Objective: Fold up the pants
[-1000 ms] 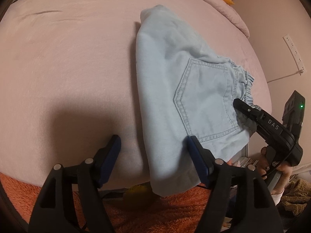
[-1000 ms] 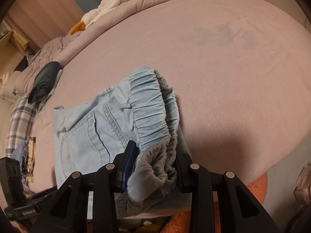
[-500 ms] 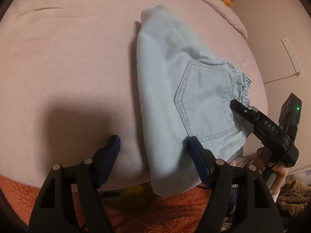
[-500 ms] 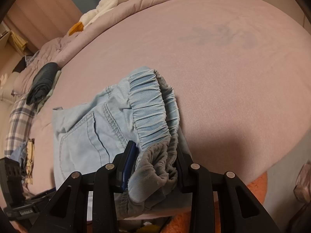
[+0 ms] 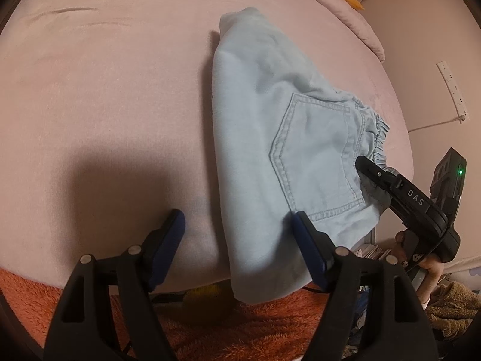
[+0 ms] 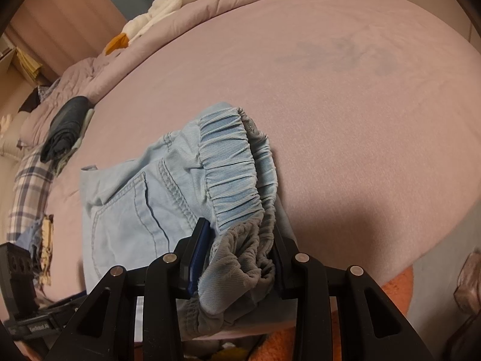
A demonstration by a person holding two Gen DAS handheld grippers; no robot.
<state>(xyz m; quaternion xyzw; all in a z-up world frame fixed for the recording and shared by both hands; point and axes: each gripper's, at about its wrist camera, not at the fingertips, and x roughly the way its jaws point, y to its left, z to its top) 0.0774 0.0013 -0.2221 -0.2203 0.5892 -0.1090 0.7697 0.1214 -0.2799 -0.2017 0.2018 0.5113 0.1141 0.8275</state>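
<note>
My left gripper [image 5: 237,228] sits nearest, jaws wide apart and gripping nothing — its right pad just touches the near edge of the pants [image 5: 276,138], its left pad is over bare bedsheet [image 5: 105,96]. Below it I see orange fuzzy rug [image 5: 270,331]. The pants are light blue denim, folded, lying on the pink bed with the near end drooping over the mattress edge; back pocket [image 5: 315,162] faces up. My right gripper [image 6: 240,240] is clamped on the elastic waistband [image 6: 234,174], gathered fabric bunched between its pads (from the left wrist view its black body comes in from the right, held by a hand [image 5: 427,267]). Further off — a dark rolled garment [image 6: 66,126] and a plaid cloth [image 6: 27,192] at the bed's left side, then the rumpled comforter [image 6: 210,3].
</note>
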